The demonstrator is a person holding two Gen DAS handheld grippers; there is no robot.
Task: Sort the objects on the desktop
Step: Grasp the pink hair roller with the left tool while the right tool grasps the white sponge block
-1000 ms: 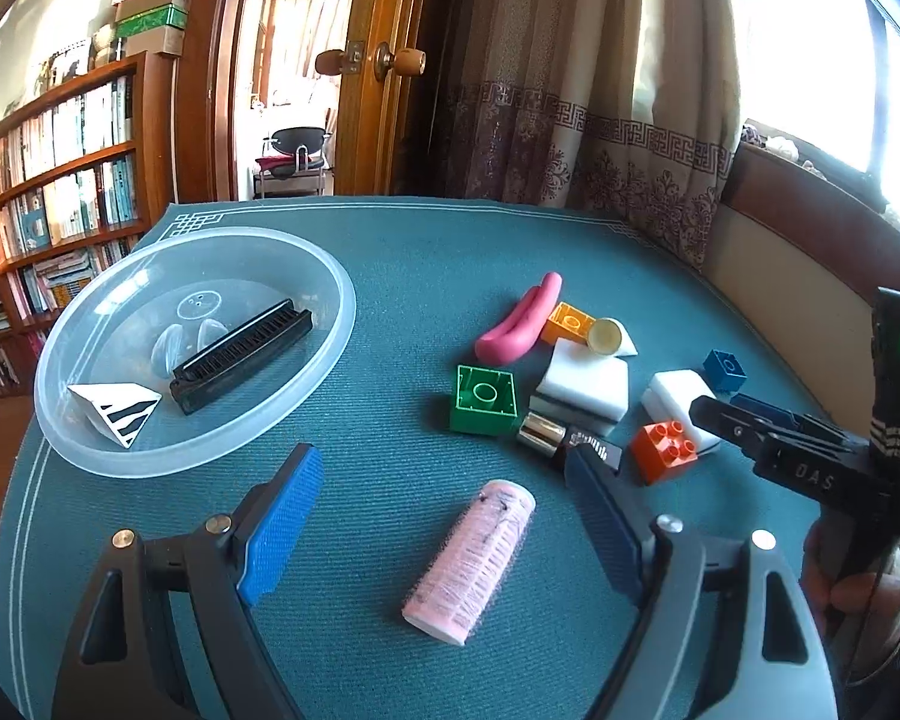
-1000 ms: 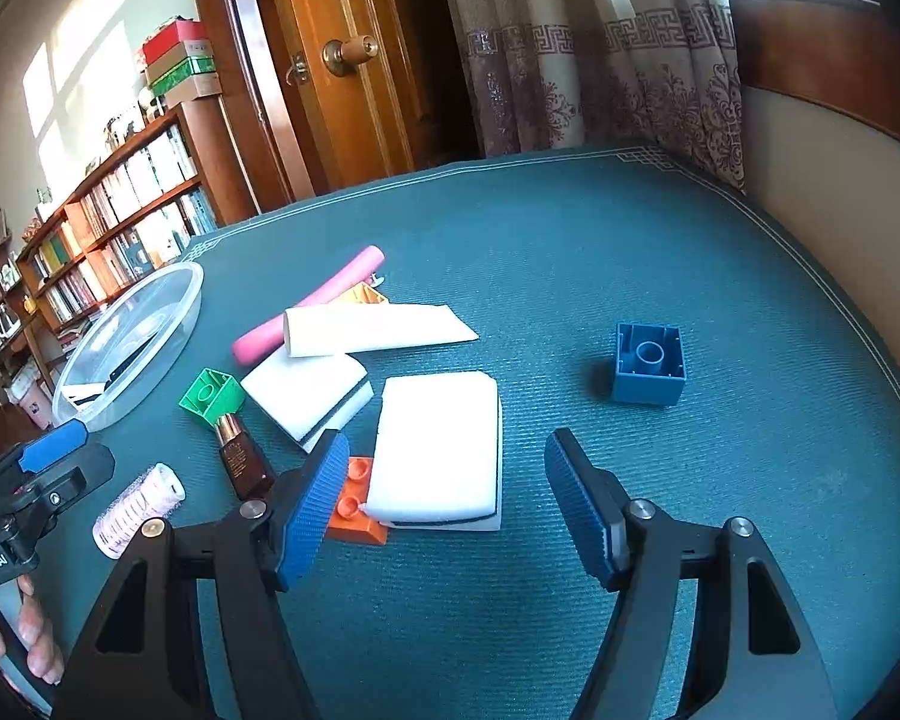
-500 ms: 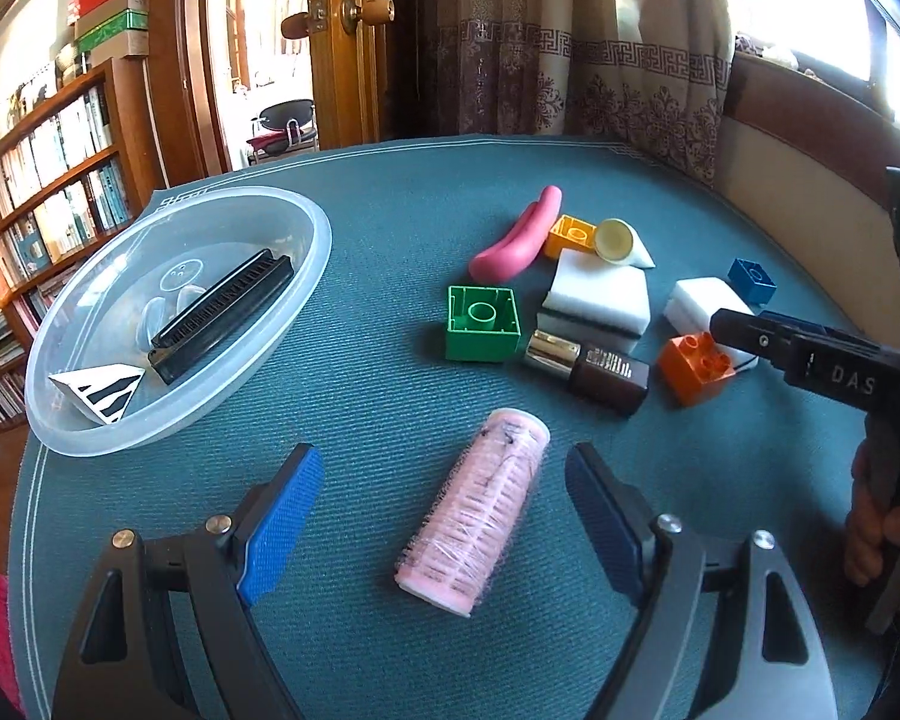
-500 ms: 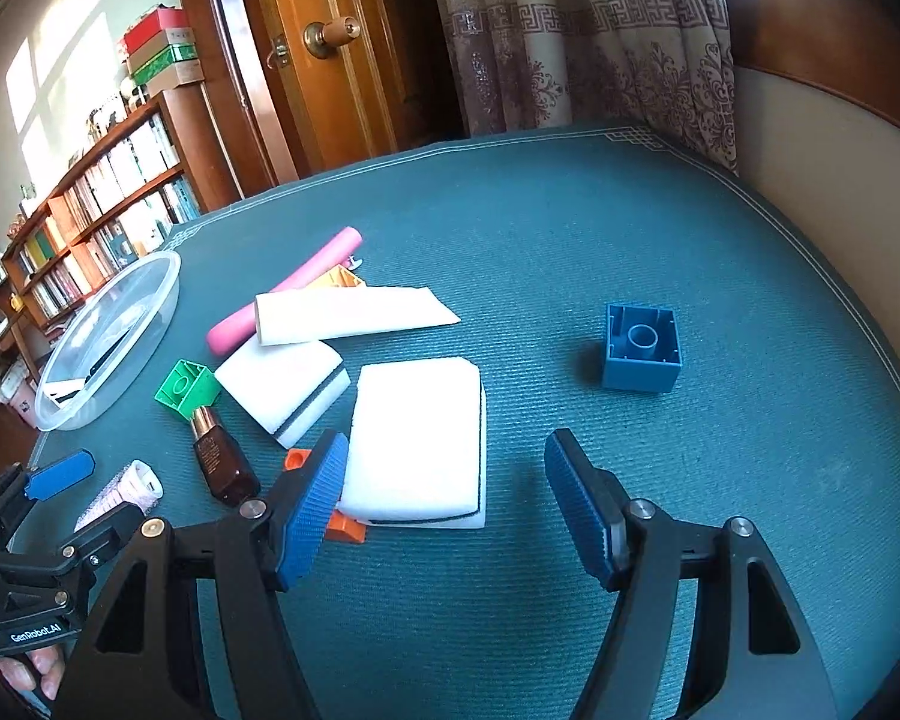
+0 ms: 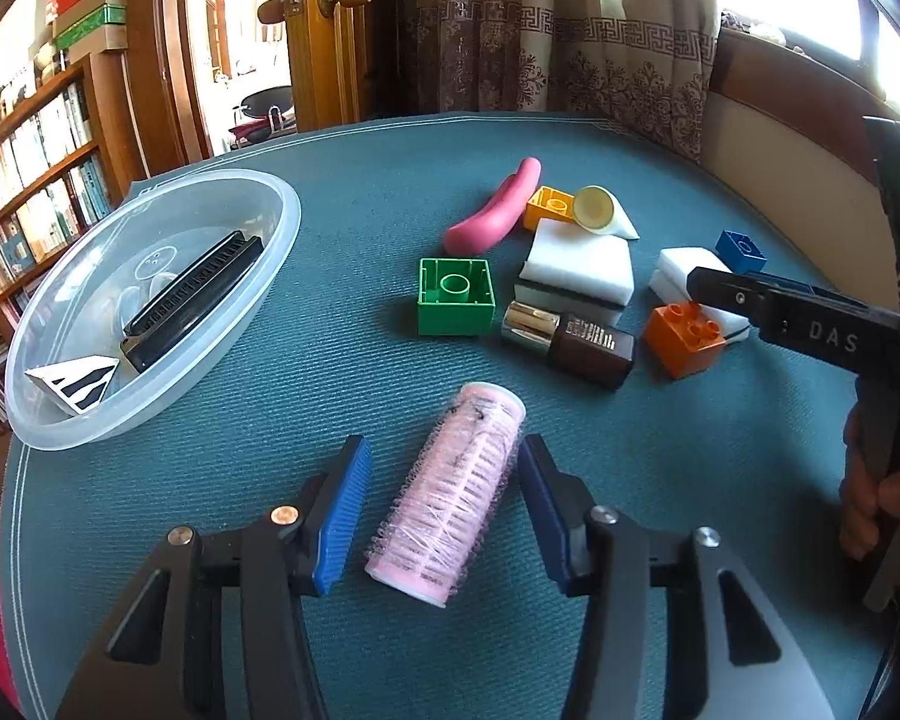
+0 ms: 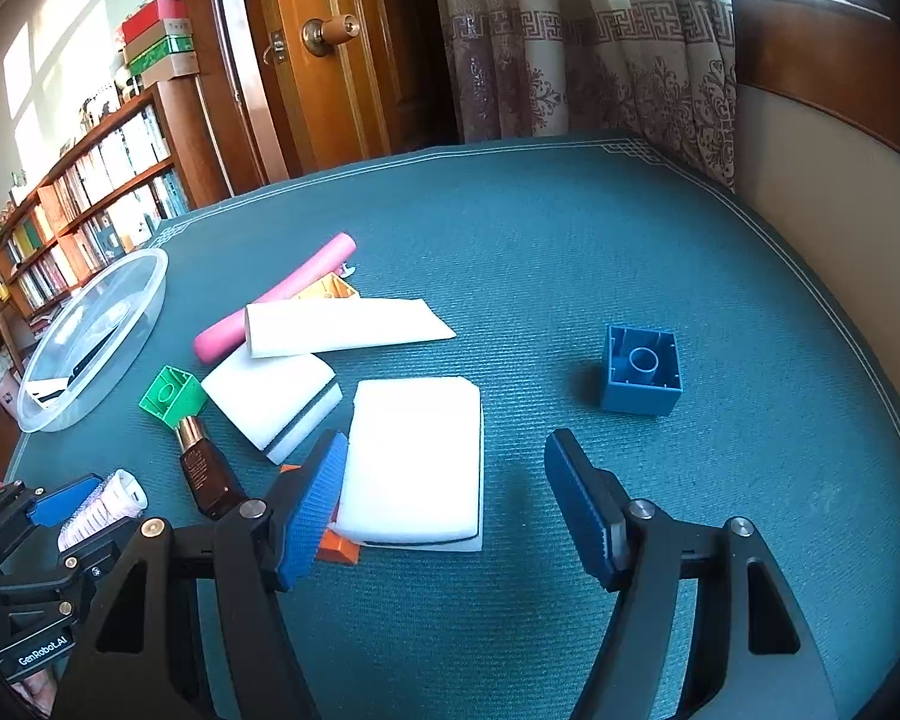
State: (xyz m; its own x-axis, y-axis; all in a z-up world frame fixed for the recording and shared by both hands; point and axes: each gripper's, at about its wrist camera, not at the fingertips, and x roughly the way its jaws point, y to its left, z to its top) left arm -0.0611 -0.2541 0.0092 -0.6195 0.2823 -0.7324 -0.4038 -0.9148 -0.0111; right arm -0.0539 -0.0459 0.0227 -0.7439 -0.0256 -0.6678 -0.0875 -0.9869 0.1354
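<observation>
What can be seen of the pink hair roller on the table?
The pink hair roller is a short cylinder with a bristly mesh surface and smooth closed ends, apparently plastic. It lies on its side on the green table cover, between the open blue pads of the left hand-held gripper; the right-hand pad looks almost touching.

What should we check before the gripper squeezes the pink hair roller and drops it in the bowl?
1. Pink hair roller sits between the fingers of the left hand-held gripper: ok.
2. Jaws open, not yet squeezing: ok; the right pad looks very close to the roller, contact cannot tell.
3. Roller lies apart from the brown cosmetic bottle: ok.
4. Clear plastic bowl has free space beside the black comb: ok.
5. Right hand-held gripper is open, over the white sponge, away from the bowl path: ok.
6. Grip firmness on the roller's soft bristles: cannot tell.
</observation>
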